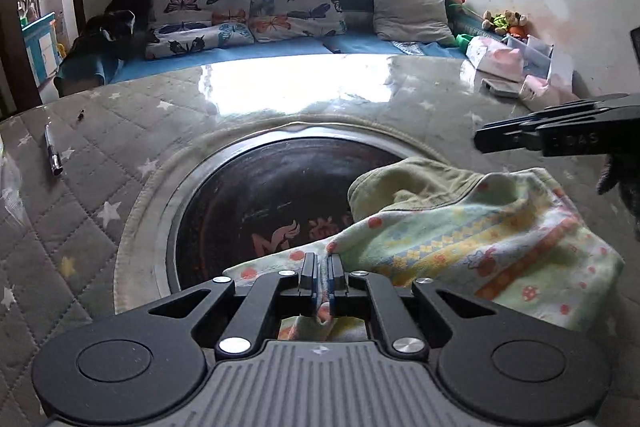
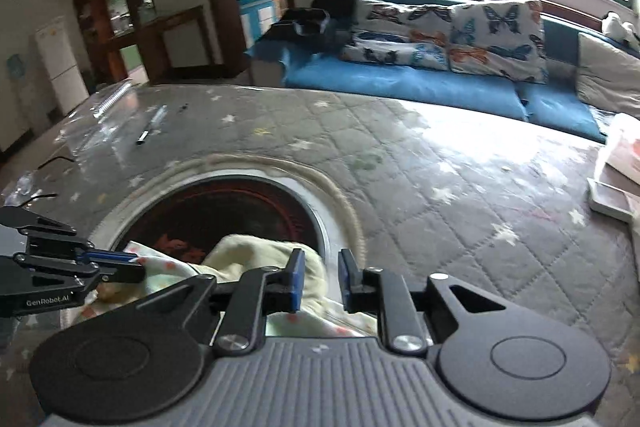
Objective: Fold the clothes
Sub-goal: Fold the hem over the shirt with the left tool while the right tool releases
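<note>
The left tool (image 1: 322,277) is pinched tight on an edge of the little patterned cloth (image 1: 472,243). The right tool (image 2: 320,281) has its jaws a bit apart, with cloth between them but not squeezed. The cloth lies bunched on the worktop (image 1: 120,163), partly over the round dark plate (image 1: 256,203). To fold well, pull the edge flat first, then lay it over neatly.
</note>
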Demonstrator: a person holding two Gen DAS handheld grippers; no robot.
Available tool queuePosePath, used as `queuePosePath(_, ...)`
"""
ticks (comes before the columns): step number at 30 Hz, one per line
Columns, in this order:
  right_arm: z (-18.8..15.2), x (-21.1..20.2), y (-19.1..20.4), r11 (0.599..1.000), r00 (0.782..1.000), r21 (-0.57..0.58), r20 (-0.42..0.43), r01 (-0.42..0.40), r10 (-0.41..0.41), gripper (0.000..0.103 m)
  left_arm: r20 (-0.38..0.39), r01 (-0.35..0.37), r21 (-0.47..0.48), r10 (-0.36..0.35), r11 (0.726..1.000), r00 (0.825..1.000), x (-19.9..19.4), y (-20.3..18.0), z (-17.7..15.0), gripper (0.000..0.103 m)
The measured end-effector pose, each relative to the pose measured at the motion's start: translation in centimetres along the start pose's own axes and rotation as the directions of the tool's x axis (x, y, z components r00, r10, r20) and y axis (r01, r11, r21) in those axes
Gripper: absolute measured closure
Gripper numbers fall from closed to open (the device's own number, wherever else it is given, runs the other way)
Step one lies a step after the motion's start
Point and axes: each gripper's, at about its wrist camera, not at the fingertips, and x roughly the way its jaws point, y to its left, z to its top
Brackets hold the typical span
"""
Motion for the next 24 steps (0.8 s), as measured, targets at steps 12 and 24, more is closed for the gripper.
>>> queuePosePath(12, -5.0, -0.8, -0.6, 1.000, 0.999, 0.026, -0.043, 0.010, -0.009, 0.067, -0.018, -0.070, -0.002, 0.070, 0.998, 0.997, 1.1, -0.4, 0.6, 0.085)
queuePosePath(24, -3.8, -2.1, 1.0, 0.999, 0.999, 0.017, 0.015, -0.039, 0.039, 0.068, 0.042, 0.048, -0.045, -0.046, 0.998, 0.998, -2.5, -2.5, 1.1, 0.086)
